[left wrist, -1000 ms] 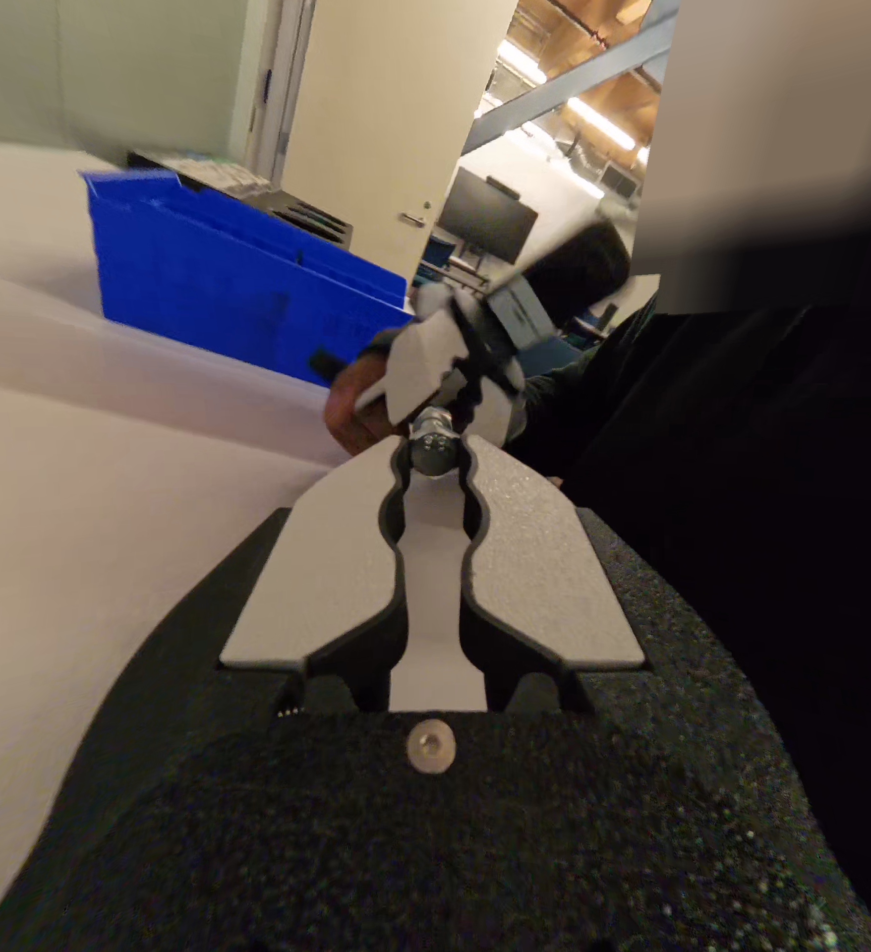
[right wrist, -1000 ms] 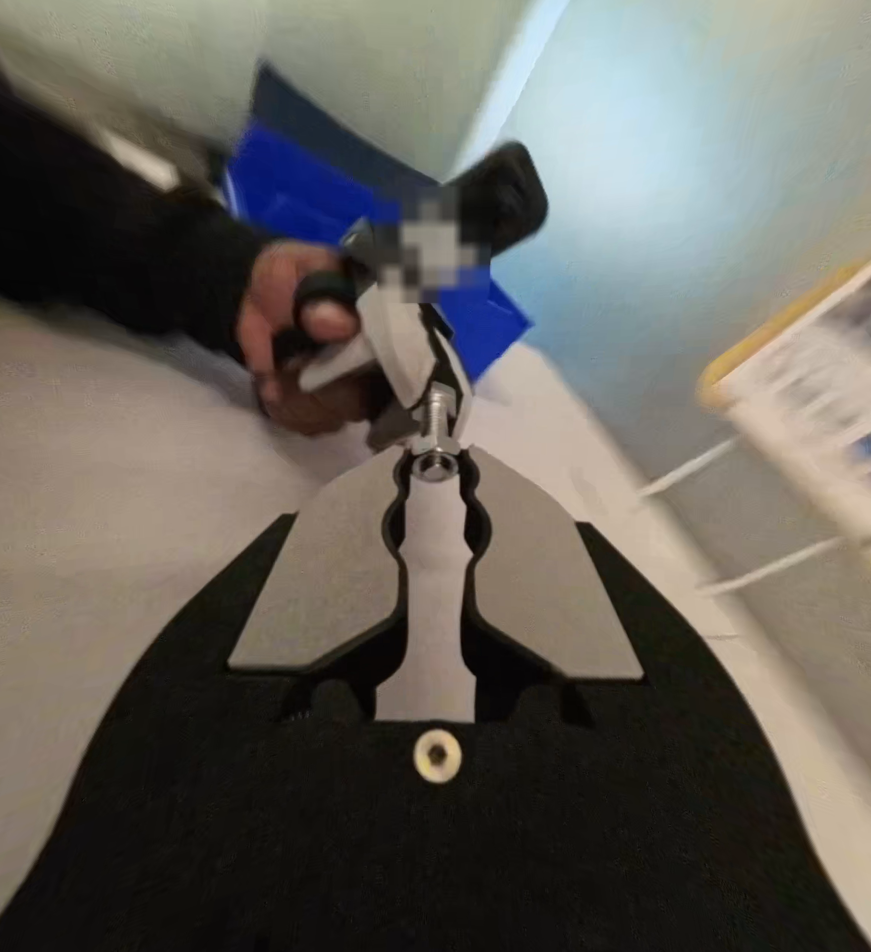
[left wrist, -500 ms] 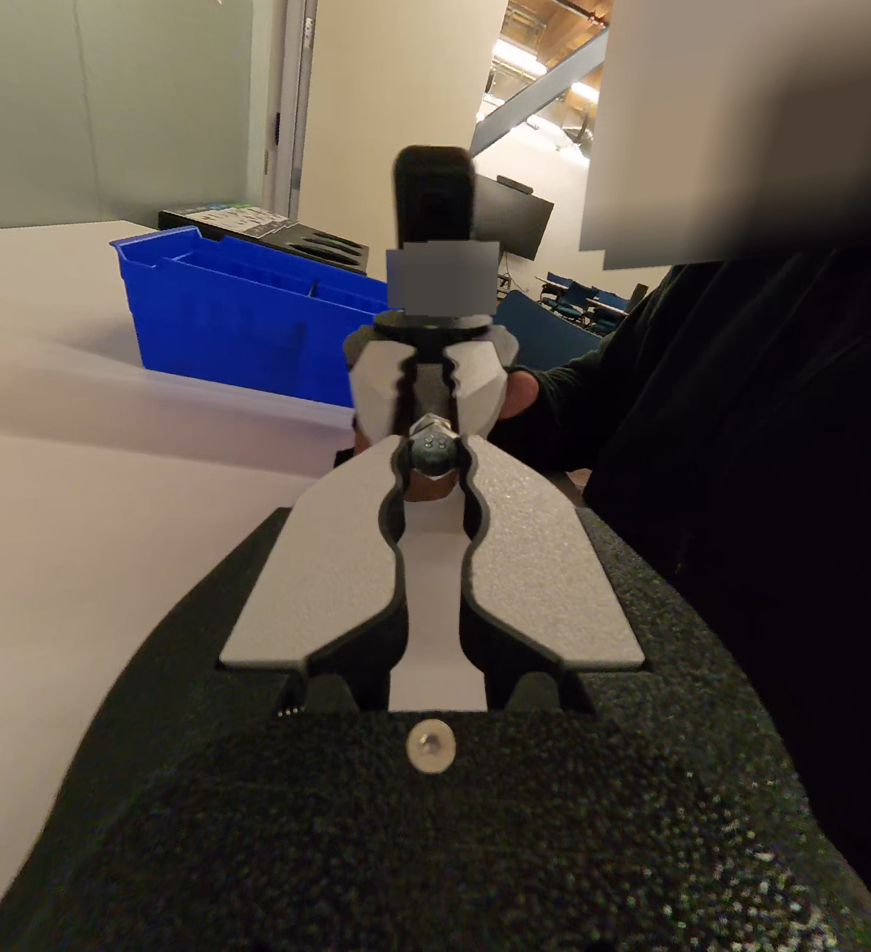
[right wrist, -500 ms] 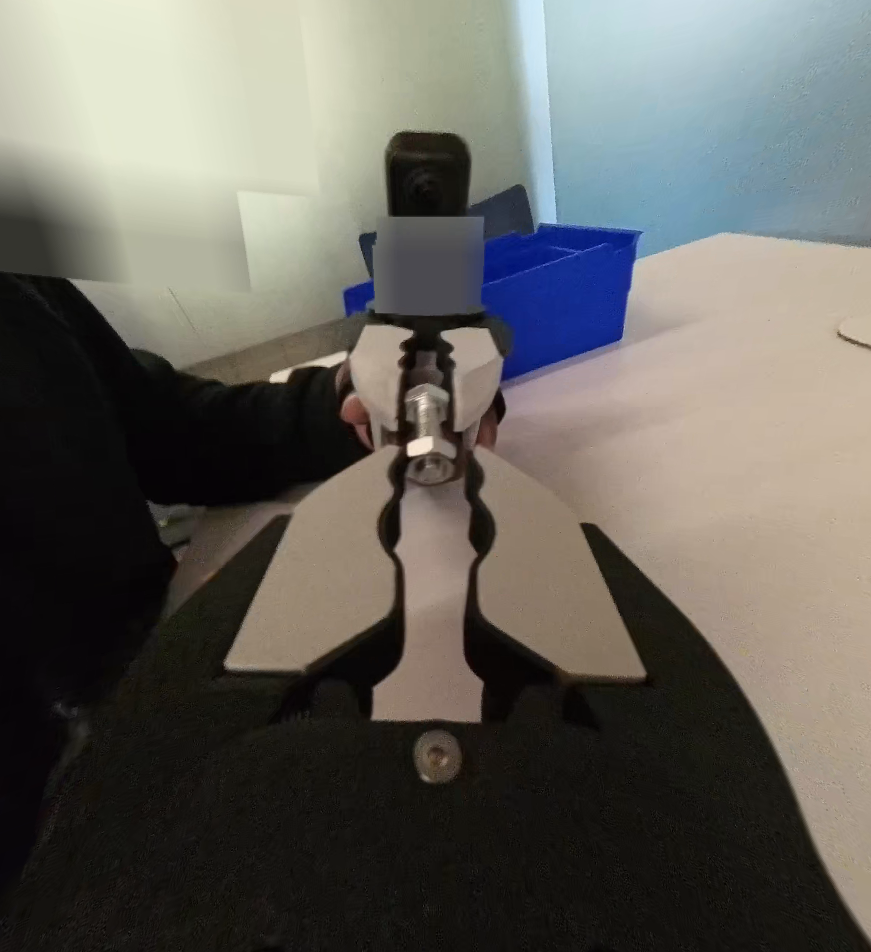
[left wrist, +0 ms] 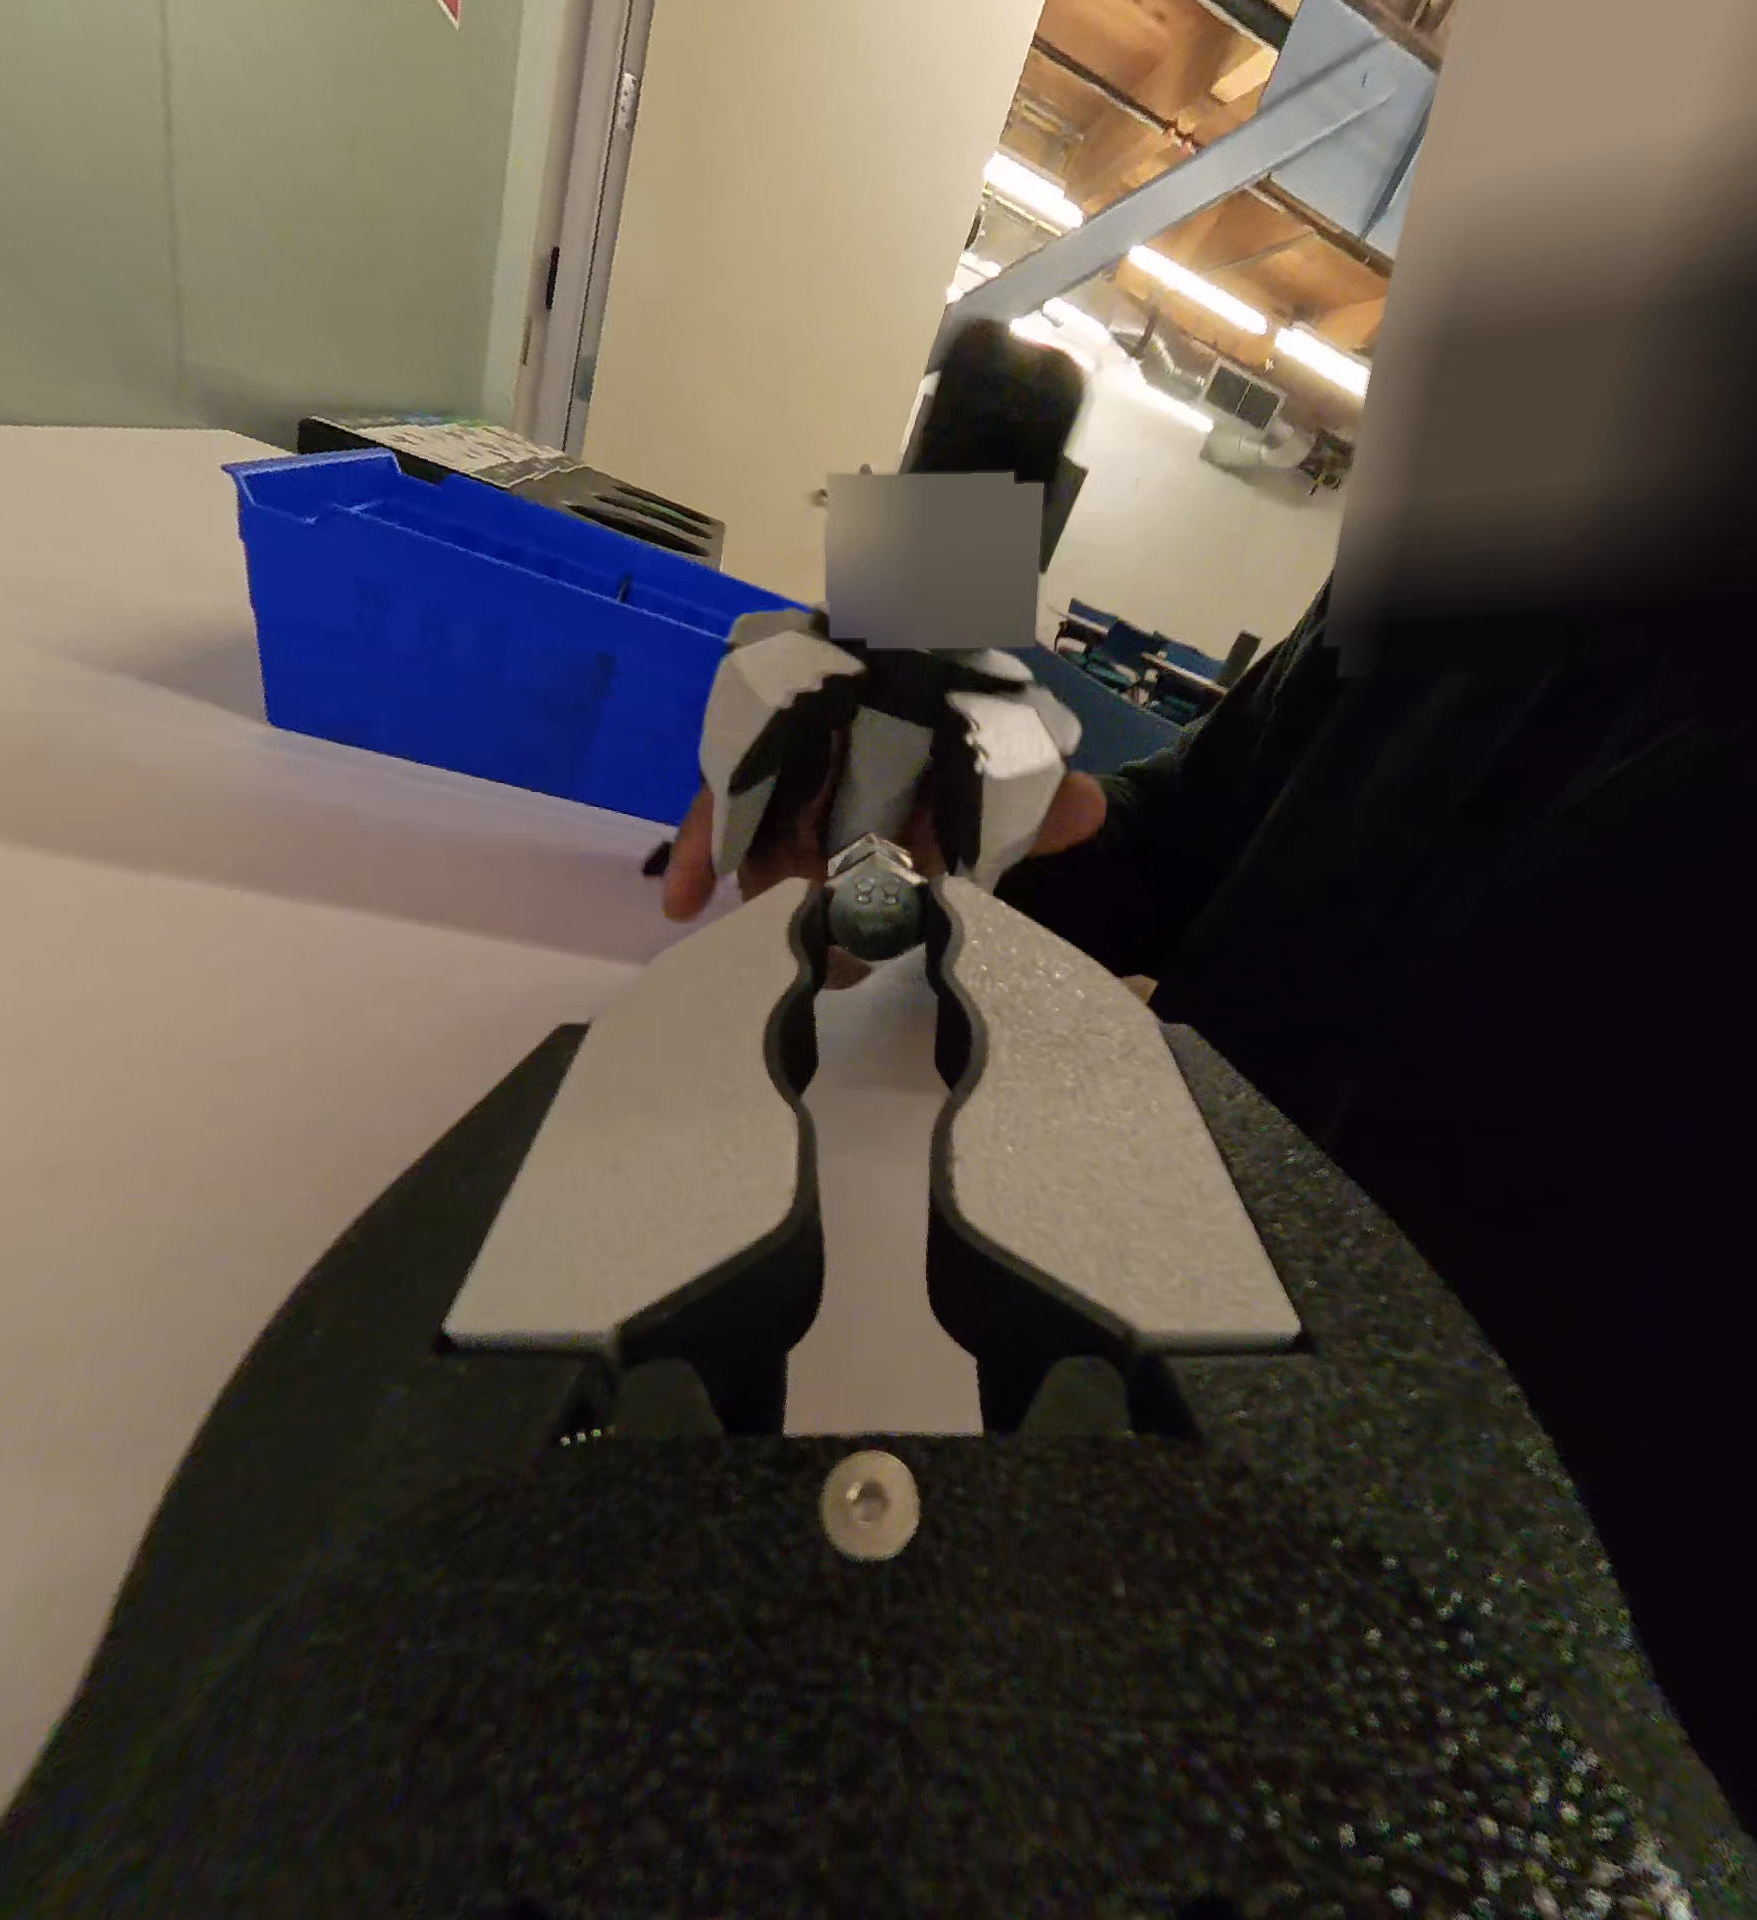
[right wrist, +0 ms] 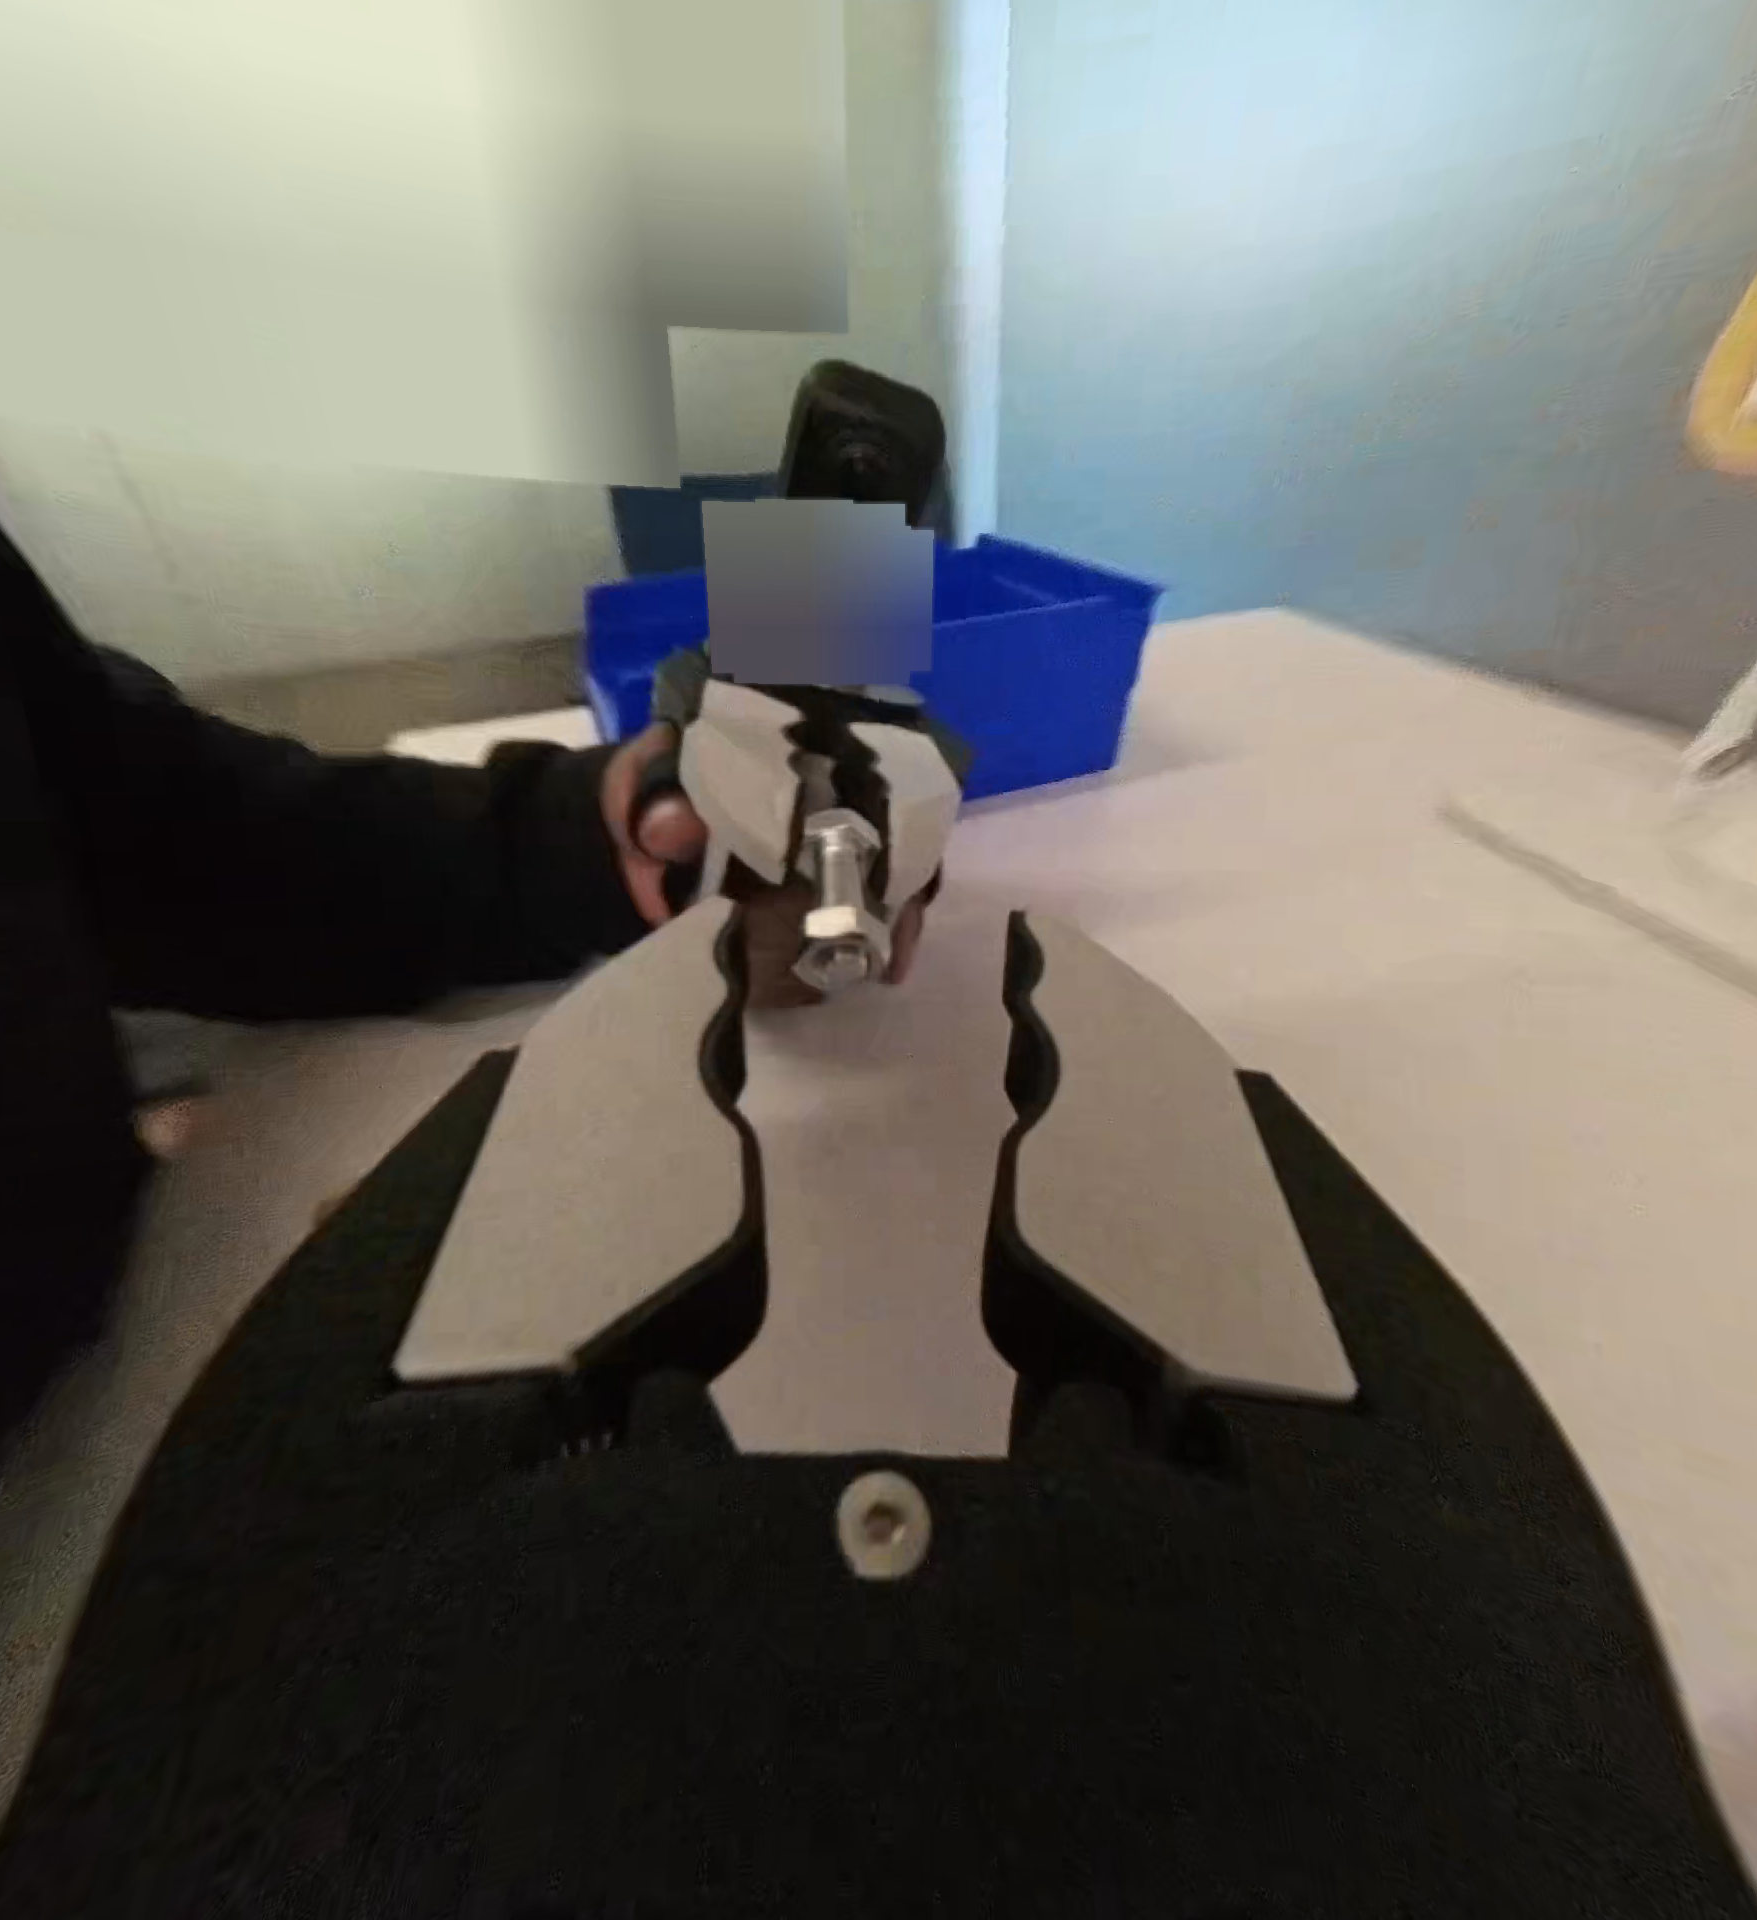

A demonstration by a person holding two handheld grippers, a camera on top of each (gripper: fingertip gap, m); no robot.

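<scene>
Bolt [right wrist: 838,894] with nut clamped in left gripper [left wrist: 872,914]; right gripper [right wrist: 866,940] wide open, unloaded; blue bin [left wrist: 458,634] contents hidden.

One bolt [right wrist: 832,894] with one nut [right wrist: 832,961] on it is seen, along with one blue bin [left wrist: 479,665], one black tray [left wrist: 583,488], two grippers, two hands and one desk [left wrist: 178,1039].
</scene>
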